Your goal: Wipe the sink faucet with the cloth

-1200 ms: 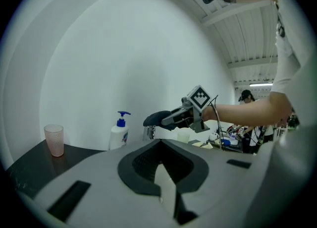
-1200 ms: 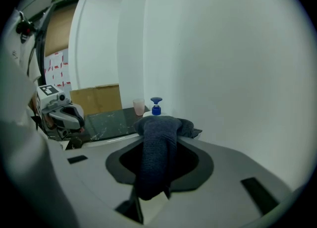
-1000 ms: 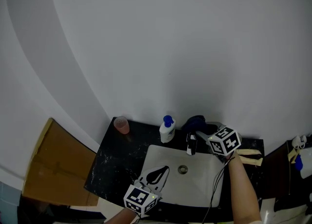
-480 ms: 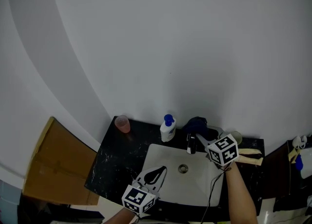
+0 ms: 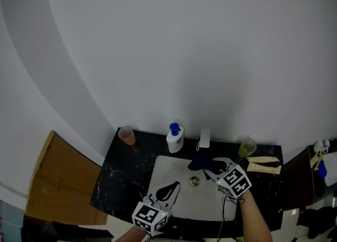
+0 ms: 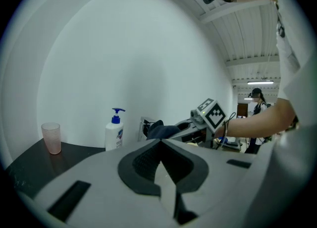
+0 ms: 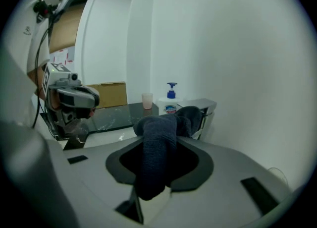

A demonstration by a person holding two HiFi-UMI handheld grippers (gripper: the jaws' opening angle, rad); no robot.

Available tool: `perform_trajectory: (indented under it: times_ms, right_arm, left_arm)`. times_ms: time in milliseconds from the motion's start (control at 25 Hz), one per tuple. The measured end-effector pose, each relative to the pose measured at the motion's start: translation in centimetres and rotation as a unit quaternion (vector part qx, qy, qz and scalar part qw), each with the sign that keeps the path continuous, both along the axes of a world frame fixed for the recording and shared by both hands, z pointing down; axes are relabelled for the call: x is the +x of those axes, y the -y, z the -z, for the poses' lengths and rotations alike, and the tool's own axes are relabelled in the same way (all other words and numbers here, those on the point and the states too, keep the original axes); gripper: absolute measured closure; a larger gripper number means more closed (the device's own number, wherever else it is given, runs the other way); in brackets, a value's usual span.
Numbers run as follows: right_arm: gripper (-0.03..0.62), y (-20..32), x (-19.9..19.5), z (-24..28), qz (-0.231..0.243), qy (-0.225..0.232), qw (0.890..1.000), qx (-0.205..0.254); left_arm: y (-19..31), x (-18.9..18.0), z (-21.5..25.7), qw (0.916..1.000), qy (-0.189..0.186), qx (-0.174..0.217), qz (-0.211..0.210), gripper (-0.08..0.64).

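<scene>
We hold the cloth (image 5: 200,161) in the right gripper (image 5: 212,168). Its jaws stand fairly wide, clamped on a thick dark fold that bunches ahead of the tips and hangs down between the pads. The faucet (image 5: 204,138) stands at the back rim of the sink (image 5: 167,168), straight ahead of this gripper and just beyond the front bulge of the cloth. In the right gripper view the far fold overlaps the faucet's body, but we cannot tell whether it presses on the metal or sits just short of it.

We judge that the spout runs from the wall out toward the basin, roughly along the line the gripper points. A wipe would therefore travel along that axis, or wrap around it from the side.

The right hand is clearly the nearer one. Its forearm comes up from the near edge of the sink, and the gripper is tipped downward over the basin toward the wall.

The left gripper (image 5: 176,184) sits low over the near rim, well apart from the faucet and pointing roughly level toward it. Its jaws are together with nothing between them.

A soap bottle (image 5: 175,138) stands just left of the faucet, close enough to be knocked by a sideways stroke.
</scene>
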State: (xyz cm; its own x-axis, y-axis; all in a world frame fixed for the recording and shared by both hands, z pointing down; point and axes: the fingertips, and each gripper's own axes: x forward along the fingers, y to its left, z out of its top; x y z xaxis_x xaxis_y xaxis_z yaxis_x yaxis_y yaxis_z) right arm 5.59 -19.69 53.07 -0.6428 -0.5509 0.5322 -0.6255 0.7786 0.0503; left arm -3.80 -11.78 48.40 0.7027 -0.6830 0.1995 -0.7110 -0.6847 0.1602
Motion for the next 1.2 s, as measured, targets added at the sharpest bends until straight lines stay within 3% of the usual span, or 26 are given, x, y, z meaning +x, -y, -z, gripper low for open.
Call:
perform_trajectory:
  times_ms: [160, 440, 720, 840, 920, 1040, 1200]
  right_arm:
    - [0.465, 3.4, 0.3, -0.4, -0.009, 0.021, 0.999, -0.025]
    - [0.465, 7.9, 0.6, -0.1, -0.037, 0.016, 0.999, -0.011]
    - [0.465, 8.9, 6.3, -0.2, -0.176, 0.055, 0.983, -0.003]
    - [0.465, 7.4, 5.4, 0.2, -0.121, 0.071, 0.990, -0.013]
    - [0.465, 6.1, 3.0, 0.3, -0.052, 0.047, 0.998, -0.011]
    - [0.465, 5.0, -0.5, 0.3, 0.017, 0.008, 1.000, 0.002]
    - [0.465, 5.9, -1.7, 0.2, 0.029, -0.013, 0.999, 0.012]
  left_arm:
    - [-0.1, -0.2, -0.1, 1.0000, 0.006, -0.002, 0.005, 0.560]
    - [-0.2, -0.9, 0.2, 0.9997, 0.012, -0.003, 0.021, 0.560]
    - [0.0, -0.4, 0.4, 0.9997, 0.008, 0.000, 0.024, 0.560]
    - [0.0, -0.3, 0.3, 0.9997, 0.007, -0.001, 0.024, 0.560]
    - [0.0, -0.3, 0.1, 0.9997, 0.007, -0.002, 0.024, 0.560]
    - [0.0, -0.1, 0.2, 0.9997, 0.008, -0.002, 0.024, 0.560]
    - [0.2, -0.3, 0.4, 0.9996, 0.008, 0.000, 0.027, 0.560]
